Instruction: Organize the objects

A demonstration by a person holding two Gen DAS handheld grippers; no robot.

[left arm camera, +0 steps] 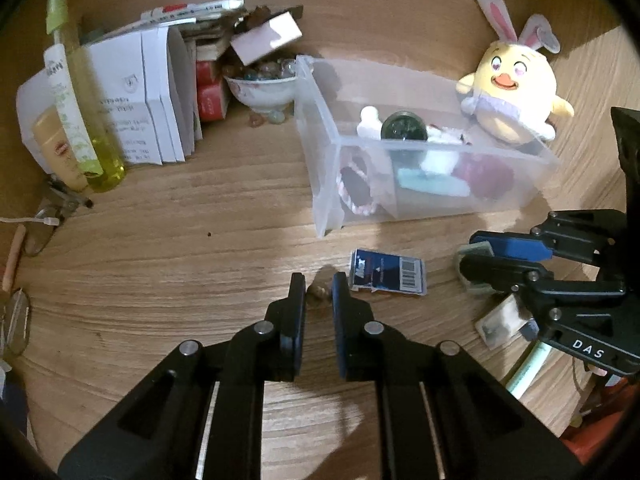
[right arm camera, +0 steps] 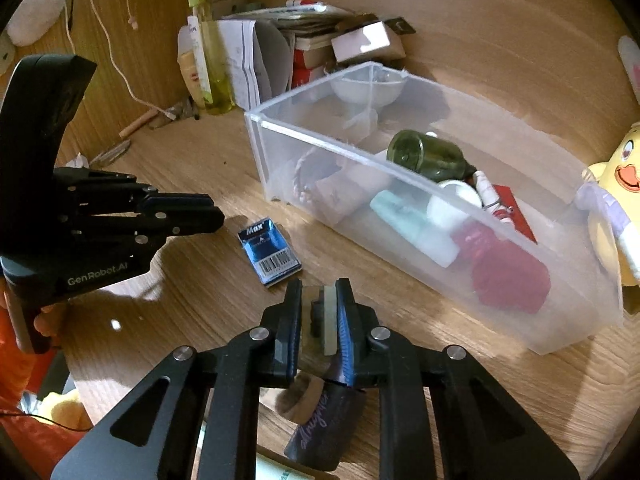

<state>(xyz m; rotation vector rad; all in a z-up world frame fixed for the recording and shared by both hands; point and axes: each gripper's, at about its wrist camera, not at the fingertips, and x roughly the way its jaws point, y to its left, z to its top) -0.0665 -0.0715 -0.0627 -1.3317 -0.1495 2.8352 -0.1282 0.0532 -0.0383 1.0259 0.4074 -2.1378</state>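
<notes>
Tongs on the left (left arm camera: 319,286) pinch a small brown nut-like object (left arm camera: 318,293) on the wooden surface (left arm camera: 180,264), right tongs (right arm camera: 319,292) clamp a flat greenish-edged case (right arm camera: 323,320), a blue Max box (right arm camera: 269,251) lies between them, the clear bin (right arm camera: 400,208) beyond.

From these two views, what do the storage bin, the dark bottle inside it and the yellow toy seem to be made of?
Storage bin: likely frosted translucent plastic; contents show blurred through its walls.
Dark bottle: probably green glass, glossy and see-through; plastic is possible.
Yellow toy: soft plush fabric, matte and fuzzy, with stitched-looking ears.
</notes>
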